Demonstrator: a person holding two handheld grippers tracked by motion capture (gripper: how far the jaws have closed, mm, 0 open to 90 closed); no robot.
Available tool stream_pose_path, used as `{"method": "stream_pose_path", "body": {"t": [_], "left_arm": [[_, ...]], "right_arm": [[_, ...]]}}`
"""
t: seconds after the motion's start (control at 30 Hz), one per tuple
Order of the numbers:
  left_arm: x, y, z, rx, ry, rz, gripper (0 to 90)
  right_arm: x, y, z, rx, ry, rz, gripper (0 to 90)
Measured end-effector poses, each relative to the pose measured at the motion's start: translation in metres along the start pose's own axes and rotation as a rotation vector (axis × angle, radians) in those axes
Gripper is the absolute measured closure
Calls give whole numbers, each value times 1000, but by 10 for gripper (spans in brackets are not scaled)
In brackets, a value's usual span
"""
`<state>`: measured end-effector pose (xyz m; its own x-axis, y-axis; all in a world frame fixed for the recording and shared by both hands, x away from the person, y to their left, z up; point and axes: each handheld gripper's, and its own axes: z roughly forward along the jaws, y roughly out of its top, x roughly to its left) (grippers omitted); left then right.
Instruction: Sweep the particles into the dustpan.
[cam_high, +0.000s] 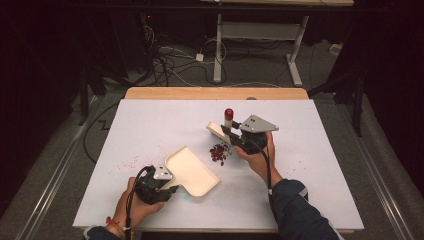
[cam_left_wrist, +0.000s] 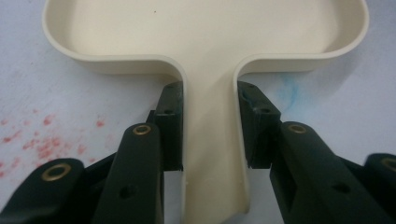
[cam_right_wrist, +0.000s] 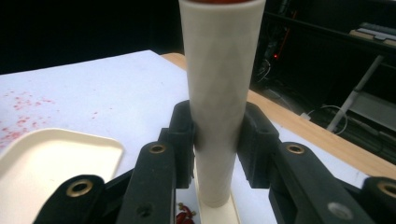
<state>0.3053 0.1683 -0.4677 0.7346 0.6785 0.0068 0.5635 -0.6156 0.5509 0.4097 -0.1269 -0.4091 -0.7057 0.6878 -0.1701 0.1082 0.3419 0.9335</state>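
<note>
Dustpan (cam_high: 192, 172): lay flat on the surface just left of the red bits (cam_high: 218, 152), your left tool (cam_left_wrist: 208, 128) clenched on its handle to steady it. Brush (cam_high: 222, 131): your right tool (cam_right_wrist: 217, 140) gripped its handle above the bits, positioned for sweeping.

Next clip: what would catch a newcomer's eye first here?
Probably the small heap of dark red bits on the white table, between the two tools. The left gripper is clamped on the handle of a cream dustpan at the near side; the right gripper grips the cream handle of a red-topped brush just behind the heap.
</note>
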Motion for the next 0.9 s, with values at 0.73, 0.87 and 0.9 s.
{"method": "stream_pose_path", "body": {"t": [0.73, 0.87, 0.9], "left_arm": [[-9, 29, 19, 57, 16, -40, 640], [-10, 33, 20, 61, 17, -45, 640], [-10, 33, 20, 61, 16, -46, 639]], "right_arm": [[35, 11, -9, 13, 30, 72, 698], [41, 12, -11, -2, 47, 102, 699], [44, 12, -12, -3, 50, 99, 699]]}}
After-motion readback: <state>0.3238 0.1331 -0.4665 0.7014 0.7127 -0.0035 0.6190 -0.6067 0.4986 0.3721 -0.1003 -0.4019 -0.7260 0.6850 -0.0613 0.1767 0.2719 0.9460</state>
